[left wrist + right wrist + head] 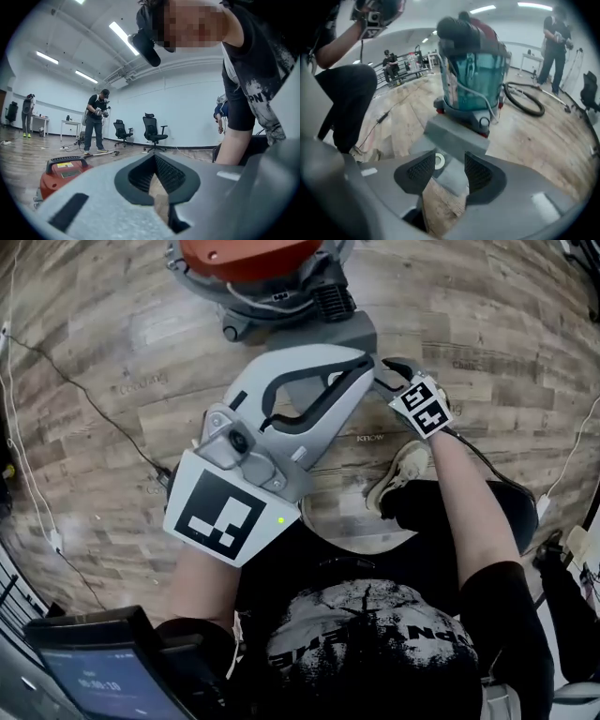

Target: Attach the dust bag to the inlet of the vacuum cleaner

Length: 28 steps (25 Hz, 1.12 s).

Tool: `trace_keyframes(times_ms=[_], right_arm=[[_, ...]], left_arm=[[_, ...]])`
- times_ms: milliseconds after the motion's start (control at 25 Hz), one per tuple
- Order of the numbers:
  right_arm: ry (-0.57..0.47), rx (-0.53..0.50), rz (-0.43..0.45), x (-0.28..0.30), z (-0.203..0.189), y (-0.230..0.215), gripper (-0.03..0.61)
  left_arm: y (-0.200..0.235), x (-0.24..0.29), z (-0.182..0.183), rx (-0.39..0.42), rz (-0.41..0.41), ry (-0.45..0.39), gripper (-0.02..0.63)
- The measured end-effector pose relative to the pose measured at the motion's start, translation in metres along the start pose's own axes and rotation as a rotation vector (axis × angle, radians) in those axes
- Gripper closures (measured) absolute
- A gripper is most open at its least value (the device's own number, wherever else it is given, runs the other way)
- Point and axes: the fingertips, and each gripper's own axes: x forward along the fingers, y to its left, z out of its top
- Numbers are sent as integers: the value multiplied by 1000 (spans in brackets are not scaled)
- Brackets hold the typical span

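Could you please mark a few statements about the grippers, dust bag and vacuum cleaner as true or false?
1. The left gripper is shut, with nothing in it. True.
2. The right gripper is clamped on the dust bag. False: its jaws stand apart, not pressing it.
3. The vacuum cleaner stands on a table. False: it stands on the wooden floor.
4. The dust bag lies by the vacuum cleaner's base. True.
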Motion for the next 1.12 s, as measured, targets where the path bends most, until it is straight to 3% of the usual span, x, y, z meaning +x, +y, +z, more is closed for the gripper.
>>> trace_keyframes(times_ms=[320,600,920,1120], right_arm=[[233,129,-56,67,-95,-9,356],[312,206,-61,107,-134,-18,341],[366,307,-79,117,-149,-27,322],[383,307,-94,118,-149,-28,316]], left_arm=[[-4,-17,-53,-17,17,92,609],[-20,-13,-91,28,-10,180,609],[-28,-14,-105,19,-12,233,609],[-27,-16,-108,12,4,240,609]])
